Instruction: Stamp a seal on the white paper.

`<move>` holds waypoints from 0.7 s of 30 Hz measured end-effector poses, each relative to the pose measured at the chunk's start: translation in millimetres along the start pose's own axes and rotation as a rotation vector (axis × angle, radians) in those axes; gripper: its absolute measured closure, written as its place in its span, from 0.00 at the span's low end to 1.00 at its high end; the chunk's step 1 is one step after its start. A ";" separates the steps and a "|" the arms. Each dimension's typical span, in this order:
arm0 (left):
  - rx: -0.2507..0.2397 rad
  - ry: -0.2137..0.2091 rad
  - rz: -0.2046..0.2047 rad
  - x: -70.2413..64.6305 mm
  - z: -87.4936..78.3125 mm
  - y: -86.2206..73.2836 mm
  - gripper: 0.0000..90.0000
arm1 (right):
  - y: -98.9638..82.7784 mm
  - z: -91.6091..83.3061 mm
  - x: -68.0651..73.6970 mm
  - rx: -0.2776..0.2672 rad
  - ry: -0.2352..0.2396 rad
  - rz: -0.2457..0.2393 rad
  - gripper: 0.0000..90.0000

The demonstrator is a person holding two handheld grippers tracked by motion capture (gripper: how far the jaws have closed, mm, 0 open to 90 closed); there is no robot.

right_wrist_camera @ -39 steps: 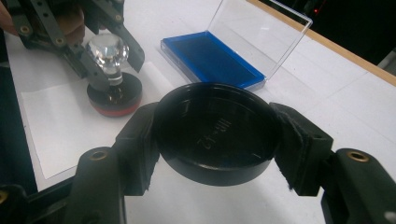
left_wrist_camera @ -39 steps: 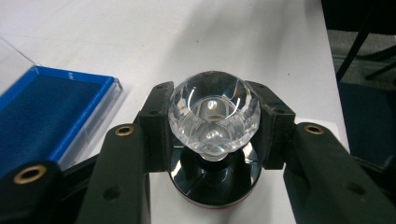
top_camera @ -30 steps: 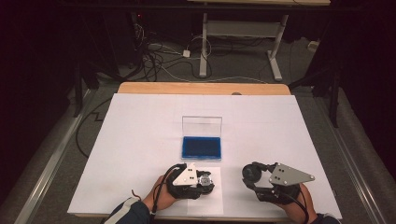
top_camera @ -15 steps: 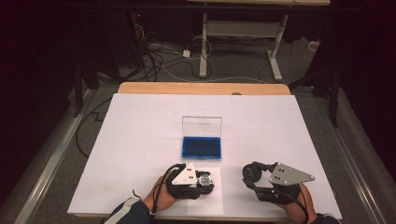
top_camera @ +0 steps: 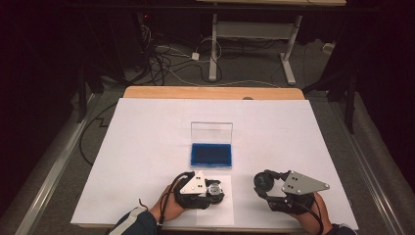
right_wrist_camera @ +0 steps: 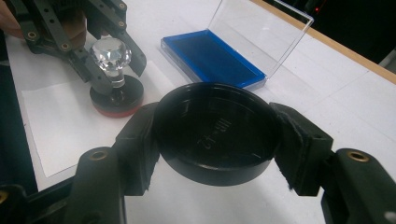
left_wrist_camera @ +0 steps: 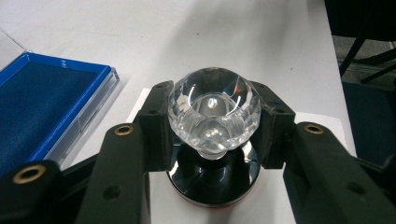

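High view looks down on the white-covered bench (top_camera: 147, 147), where an open blue ink pad case (top_camera: 211, 153) lies near the middle with its clear lid standing up behind it. Nearer the person, the left hand (top_camera: 164, 208) rests low on the bench with its tool (top_camera: 211, 190) pointing toward the right, while the right hand (top_camera: 313, 215) holds its tool (top_camera: 262, 182) pointing toward the left, the two kept apart. Left tool is clamped on the faceted clear knob of a stamp (left_wrist_camera: 213, 116), whose round black base sits with a red underside on a small white paper sheet (right_wrist_camera: 56, 126) just in front of the case. Right tool is clamped on a round black cap (right_wrist_camera: 215, 135), shallow and open side up, held just above the bench. Right gripper view shows raised lettering inside the cap, too faint to read, and the stamp's red edge; left gripper view shows the knob's cut facets and the glossy base below it, with the blue case at its left.
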State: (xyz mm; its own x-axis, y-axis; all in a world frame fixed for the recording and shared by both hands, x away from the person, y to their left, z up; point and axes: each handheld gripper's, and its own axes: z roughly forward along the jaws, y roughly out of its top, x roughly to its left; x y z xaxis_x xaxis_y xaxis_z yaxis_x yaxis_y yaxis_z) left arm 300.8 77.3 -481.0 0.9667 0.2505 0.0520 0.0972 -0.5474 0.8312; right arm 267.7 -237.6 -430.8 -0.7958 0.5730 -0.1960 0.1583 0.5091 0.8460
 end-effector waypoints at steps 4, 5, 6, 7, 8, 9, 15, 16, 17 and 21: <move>0.001 -0.001 -0.003 -0.1 -0.1 0.1 0.60 | 0.0 0.2 0.0 0.001 0.000 -0.002 0.42; -0.002 -0.002 -0.009 0.0 0.1 -0.2 0.60 | 0.0 0.3 0.1 0.002 0.000 -0.003 0.42; -0.001 -0.002 -0.008 0.0 0.0 -0.1 0.60 | 0.0 0.3 0.1 0.002 0.000 -0.002 0.42; -0.001 -0.003 -0.009 0.0 0.0 -0.1 0.60 | 0.0 0.3 0.1 0.001 0.000 -0.002 0.42; -0.003 -0.002 -0.010 -0.1 0.0 -0.1 0.60 | 0.0 0.2 0.0 0.001 0.000 -0.002 0.42; -0.002 0.000 -0.007 -0.1 -0.1 0.1 0.60 | 0.0 0.2 -0.2 0.000 0.001 0.000 0.42; 0.003 -0.002 -0.005 0.2 -2.2 1.6 0.60 | 0.7 1.0 1.7 0.006 0.004 -0.009 0.42; 0.003 -0.001 -0.004 0.0 -2.7 1.8 0.60 | 0.8 0.5 1.7 0.007 0.000 -0.009 0.42; 0.006 0.000 0.003 -0.5 -3.3 2.4 0.60 | 1.0 0.0 1.3 0.004 -0.002 -0.010 0.42; -0.003 0.016 0.020 -1.4 -6.6 7.4 0.60 | 1.1 -0.9 1.1 0.000 -0.002 -0.008 0.42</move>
State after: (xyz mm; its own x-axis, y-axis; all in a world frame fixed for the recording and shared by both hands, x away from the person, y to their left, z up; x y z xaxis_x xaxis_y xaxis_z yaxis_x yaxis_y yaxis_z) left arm 298.6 78.1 -471.3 0.9646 0.2523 0.0769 0.0775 -0.5498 0.8317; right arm 266.5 -236.9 -429.6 -0.7957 0.5702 -0.2041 0.1516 0.5138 0.8444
